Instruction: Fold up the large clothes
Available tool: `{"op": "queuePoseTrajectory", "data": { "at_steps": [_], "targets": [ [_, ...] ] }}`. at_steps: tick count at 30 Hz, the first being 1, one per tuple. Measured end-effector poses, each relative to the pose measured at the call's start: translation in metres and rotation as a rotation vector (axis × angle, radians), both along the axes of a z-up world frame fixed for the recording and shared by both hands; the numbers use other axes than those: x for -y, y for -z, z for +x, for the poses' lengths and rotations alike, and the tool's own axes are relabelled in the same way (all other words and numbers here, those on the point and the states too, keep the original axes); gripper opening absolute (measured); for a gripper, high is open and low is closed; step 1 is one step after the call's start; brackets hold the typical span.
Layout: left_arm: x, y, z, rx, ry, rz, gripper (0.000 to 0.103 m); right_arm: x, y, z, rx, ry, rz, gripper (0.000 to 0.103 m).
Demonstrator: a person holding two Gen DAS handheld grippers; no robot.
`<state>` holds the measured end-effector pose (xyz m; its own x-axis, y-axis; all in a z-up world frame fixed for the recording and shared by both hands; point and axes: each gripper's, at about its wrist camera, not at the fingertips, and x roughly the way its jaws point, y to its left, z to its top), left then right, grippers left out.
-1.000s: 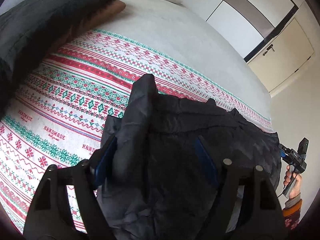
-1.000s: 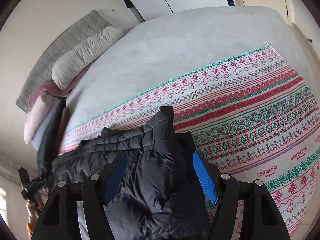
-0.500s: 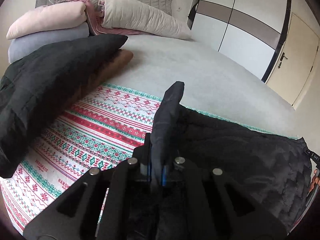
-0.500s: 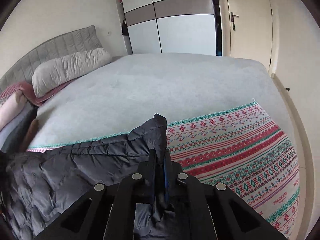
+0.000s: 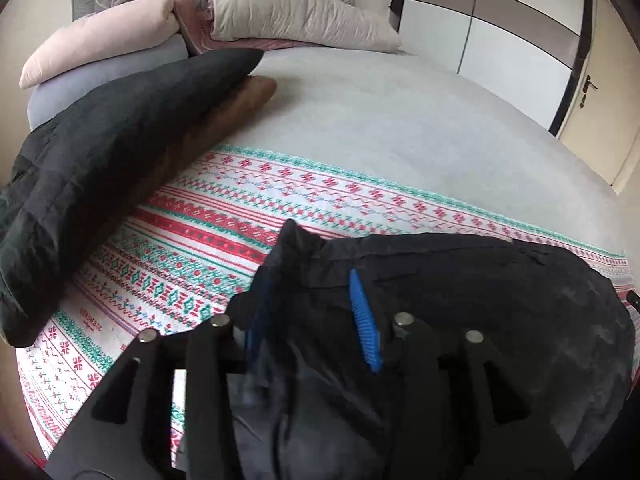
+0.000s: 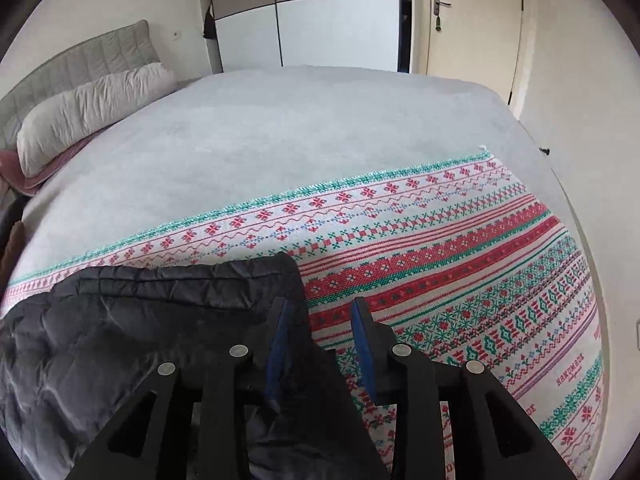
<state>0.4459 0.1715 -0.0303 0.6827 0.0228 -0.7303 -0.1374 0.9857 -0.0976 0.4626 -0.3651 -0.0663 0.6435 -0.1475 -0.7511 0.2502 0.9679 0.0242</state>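
**Both claws open over the folded jacket**

A bedroom: grey bed, pillows piled at the headboard, wardrobe and door beyond. A red-and-green patterned blanket covers the foot end of the bed, and there lies the black quilted puffer jacket, a fold edge running along its far side. The left gripper stands with its blue pads spread apart, a jacket corner poking up between them, clamped by nothing. The right gripper is parted too, straddling the jacket's right edge, one pad over fabric, one over blanket. It reads as a release after laying a fold down. The jacket looks puffy, creased, slippery. A second dark garment waits along the bed's left edge.
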Motion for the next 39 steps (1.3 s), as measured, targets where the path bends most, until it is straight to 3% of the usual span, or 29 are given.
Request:
{"op": "queuePoseTrajectory", "data": {
  "at_steps": [1,2,4,7,9,11,14,15,16,17,18,19,21,25,27,30,32,35,36,39],
  "targets": [
    [0.019,-0.008,-0.001,-0.001,0.045,-0.020,0.067,-0.022,-0.011,-0.003,0.014,-0.040,-0.003,0.046],
    [0.040,-0.014,-0.002,-0.007,0.096,-0.042,0.073,-0.048,-0.021,-0.004,0.024,-0.098,-0.006,0.052],
    [0.081,-0.018,-0.001,-0.032,0.192,-0.101,0.076,-0.106,-0.032,-0.003,0.024,-0.242,0.007,0.068],
    [0.121,-0.003,0.003,-0.072,0.240,-0.140,0.076,-0.178,-0.022,-0.001,-0.021,-0.408,0.083,0.069],
    [0.120,0.015,0.009,-0.110,0.215,-0.064,0.076,-0.199,0.000,0.006,-0.086,-0.431,0.054,0.069],
    [0.089,0.029,0.015,-0.133,0.176,0.038,0.076,-0.184,0.016,0.011,-0.108,-0.413,-0.011,0.068],
    [-0.004,0.042,0.013,-0.133,0.014,0.214,0.079,-0.101,0.021,0.014,-0.101,-0.258,-0.073,0.068],
    [-0.037,0.048,0.012,-0.173,-0.048,0.240,0.083,-0.064,0.024,0.014,-0.118,-0.171,-0.091,0.068],
    [-0.067,0.049,0.007,-0.197,-0.092,0.202,0.084,-0.029,0.025,0.011,-0.137,-0.088,-0.106,0.068],
    [-0.088,0.047,0.000,-0.201,-0.140,0.168,0.082,-0.001,0.024,0.005,-0.158,-0.007,-0.137,0.068],
    [-0.099,0.040,-0.008,-0.198,-0.195,0.186,0.079,0.019,0.019,-0.004,-0.154,0.034,-0.129,0.069],
    [-0.100,0.032,-0.017,-0.181,-0.210,0.204,0.078,0.028,0.011,-0.015,-0.138,0.055,-0.122,0.069],
    [-0.082,0.015,-0.037,-0.124,-0.139,0.162,0.079,0.022,-0.008,-0.039,-0.083,0.052,-0.145,0.069],
    [-0.017,-0.009,-0.081,-0.034,0.019,0.002,0.083,-0.048,-0.038,-0.079,-0.002,-0.154,-0.052,0.071],
    [0.015,-0.006,-0.099,-0.028,0.093,-0.058,0.084,-0.090,-0.038,-0.098,-0.002,-0.260,-0.013,0.073],
    [0.040,0.018,-0.111,-0.094,0.142,-0.083,0.085,-0.130,-0.018,-0.114,-0.050,-0.357,0.025,0.074],
    [0.033,0.033,-0.121,-0.113,0.118,-0.069,0.086,-0.129,-0.002,-0.122,-0.084,-0.343,0.037,0.074],
    [-0.005,0.042,-0.138,-0.142,0.027,-0.039,0.086,-0.076,0.018,-0.133,-0.119,-0.222,0.022,0.074],
    [-0.018,0.042,-0.145,-0.157,-0.009,-0.036,0.086,-0.058,0.019,-0.140,-0.135,-0.153,-0.008,0.075],
    [-0.037,0.035,-0.169,-0.178,-0.060,-0.056,0.086,-0.027,0.007,-0.166,-0.131,-0.069,0.028,0.075]
  ]
}}
